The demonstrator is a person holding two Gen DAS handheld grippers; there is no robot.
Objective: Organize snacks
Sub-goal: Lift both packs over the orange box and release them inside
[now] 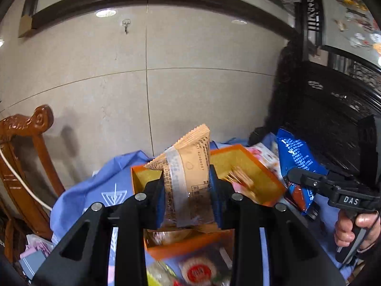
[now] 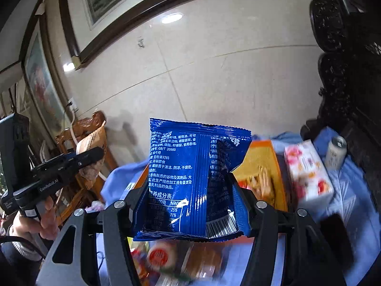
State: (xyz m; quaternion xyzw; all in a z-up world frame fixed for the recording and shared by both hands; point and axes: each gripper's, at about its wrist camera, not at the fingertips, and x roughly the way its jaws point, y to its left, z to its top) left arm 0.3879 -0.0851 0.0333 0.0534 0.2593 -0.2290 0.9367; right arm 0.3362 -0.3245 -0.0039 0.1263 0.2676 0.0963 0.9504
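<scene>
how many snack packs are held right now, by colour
tan pack: 1, in the left tool
blue pack: 1, in the right tool
total: 2

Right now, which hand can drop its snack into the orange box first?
Probably left. The left gripper holds its tan packet right above the orange box; the right gripper, with the blue bag, sits off beside it.
</scene>
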